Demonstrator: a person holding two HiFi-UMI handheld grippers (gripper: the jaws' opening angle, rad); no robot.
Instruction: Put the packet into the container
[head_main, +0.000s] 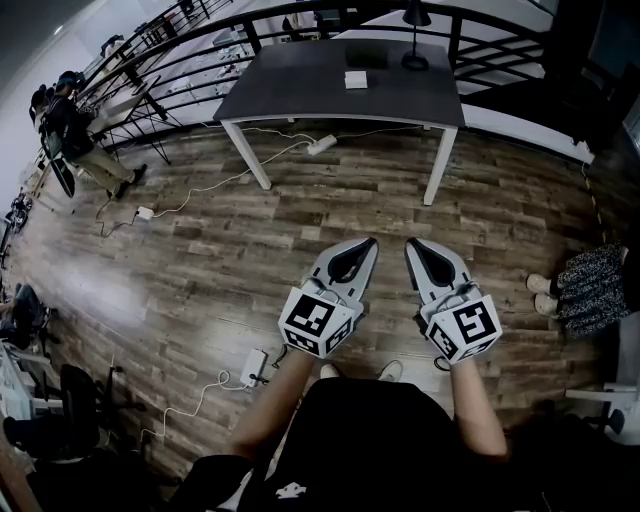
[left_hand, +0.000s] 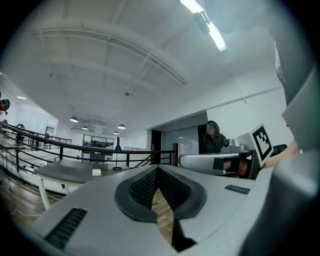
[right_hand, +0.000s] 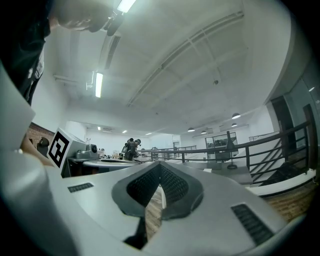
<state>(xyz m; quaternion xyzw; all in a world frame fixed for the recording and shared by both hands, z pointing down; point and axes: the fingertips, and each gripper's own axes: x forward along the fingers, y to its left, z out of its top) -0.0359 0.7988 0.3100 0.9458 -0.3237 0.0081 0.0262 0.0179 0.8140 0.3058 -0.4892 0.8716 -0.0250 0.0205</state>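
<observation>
Closest in, we hold both grippers level over the wooden floor (head_main: 300, 225), side by side and a little apart. Our left gripper (head_main: 372, 243) is clenched. Its ribbed pads (left_hand: 145, 186) meet at the tips with nothing between them, and only floorboards show through the slit below. Our right gripper (head_main: 409, 243) is likewise closed tight and empty, its pads (right_hand: 175, 184) touching at the tips.

At 7 o'clock from the left gripper a white power strip (head_main: 253, 367) lies on the boards. At 3 o'clock a person's white shoes (head_main: 543, 290) stand near the edge.

At 12 o'clock stands a dark table (head_main: 300, 85) on white legs, well apart from both grippers, with floorboards and a white cable (head_main: 200, 190) between. The packet (head_main: 356, 79), small and white, lies on the tabletop. Just behind it sits a dark box-like thing (head_main: 367, 56), perhaps the container, and at its 3 o'clock a black lamp (head_main: 415, 62). A dark railing (head_main: 456, 38) runs behind. Far off at 10 o'clock, a person (head_main: 65, 125) sits.
</observation>
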